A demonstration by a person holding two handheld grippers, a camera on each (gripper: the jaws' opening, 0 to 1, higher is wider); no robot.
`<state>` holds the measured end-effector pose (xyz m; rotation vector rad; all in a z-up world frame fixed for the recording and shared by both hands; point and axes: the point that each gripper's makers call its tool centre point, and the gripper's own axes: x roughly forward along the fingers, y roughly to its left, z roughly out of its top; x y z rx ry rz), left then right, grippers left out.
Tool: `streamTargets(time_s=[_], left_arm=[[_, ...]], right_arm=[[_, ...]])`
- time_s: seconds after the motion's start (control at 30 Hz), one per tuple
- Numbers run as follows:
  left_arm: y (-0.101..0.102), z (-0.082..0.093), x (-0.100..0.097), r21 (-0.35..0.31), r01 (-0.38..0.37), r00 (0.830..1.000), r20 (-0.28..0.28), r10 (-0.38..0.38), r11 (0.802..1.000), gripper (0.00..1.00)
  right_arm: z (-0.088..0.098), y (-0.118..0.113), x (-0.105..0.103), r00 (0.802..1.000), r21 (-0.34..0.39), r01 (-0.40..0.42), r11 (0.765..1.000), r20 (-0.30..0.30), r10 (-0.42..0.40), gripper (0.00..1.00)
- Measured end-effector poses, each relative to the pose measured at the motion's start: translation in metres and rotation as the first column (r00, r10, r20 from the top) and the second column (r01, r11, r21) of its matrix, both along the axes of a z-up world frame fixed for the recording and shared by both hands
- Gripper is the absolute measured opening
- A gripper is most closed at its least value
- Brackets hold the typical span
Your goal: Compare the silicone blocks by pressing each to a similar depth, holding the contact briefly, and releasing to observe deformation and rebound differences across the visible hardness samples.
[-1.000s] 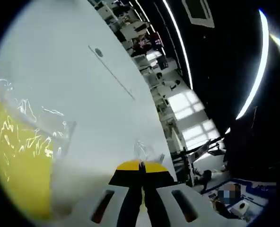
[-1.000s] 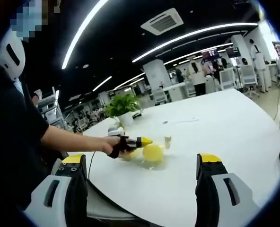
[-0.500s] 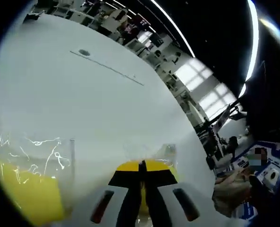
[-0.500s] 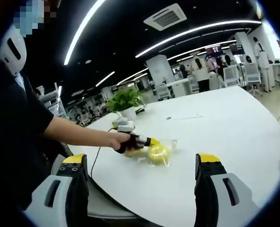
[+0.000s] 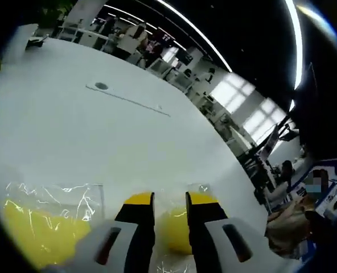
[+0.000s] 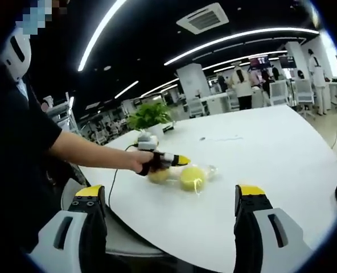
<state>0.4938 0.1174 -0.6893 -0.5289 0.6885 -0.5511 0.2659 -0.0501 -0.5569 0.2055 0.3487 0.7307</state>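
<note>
The left gripper point(image 5: 169, 200) fingers, previously pressed together, were parted over the bagged yellow silicone block point(image 5: 174, 230); slippage on wrap was risked.

table point(image 6: 282, 153): white, smooth, a little shiny
silicone blocks point(image 5: 174, 230): yellow, soft-looking, smooth
wrap point(image 5: 54, 196): clear plastic, crinkly, shiny
left gripper point(image 5: 169, 200): hard plastic, white body, black jaws, yellow tips
right gripper point(image 6: 171, 196): the same plastic, matt
plant point(image 6: 147, 116): green leaves
</note>
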Motion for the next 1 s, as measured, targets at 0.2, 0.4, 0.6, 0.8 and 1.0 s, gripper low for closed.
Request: streamTargets(time_s=[0.2,0.4,0.6,0.8,1.0], left_arm=[[0.010,0.035,-0.020,0.064,0.089,0.986,0.138,-0.098,0.994,0.26],[0.045,0.041,-0.062,0.294,0.173,0.939,0.241,-0.247,0.940,0.33],[0.075,0.069,-0.087,0.229,0.126,0.927,0.319,-0.196,0.965,0.43],[0.101,0.104,-0.122,0.308,0.145,0.854,0.440,-0.276,0.940,0.57],[0.126,0.127,-0.155,0.318,0.171,0.825,0.471,-0.312,0.933,0.67]], right_arm=[[-0.007,0.000,0.003,1.000,-0.029,0.016,0.999,0.006,-0.016,0.85],[-0.012,0.019,0.007,1.000,-0.054,-0.014,0.998,0.025,0.015,0.85],[-0.018,0.038,0.005,0.998,-0.057,-0.059,0.997,0.024,0.061,0.83],[-0.022,0.045,0.013,0.997,-0.060,-0.064,0.996,0.030,0.065,0.82],[-0.015,0.046,0.012,0.995,-0.067,-0.064,0.996,0.069,0.069,0.83]])
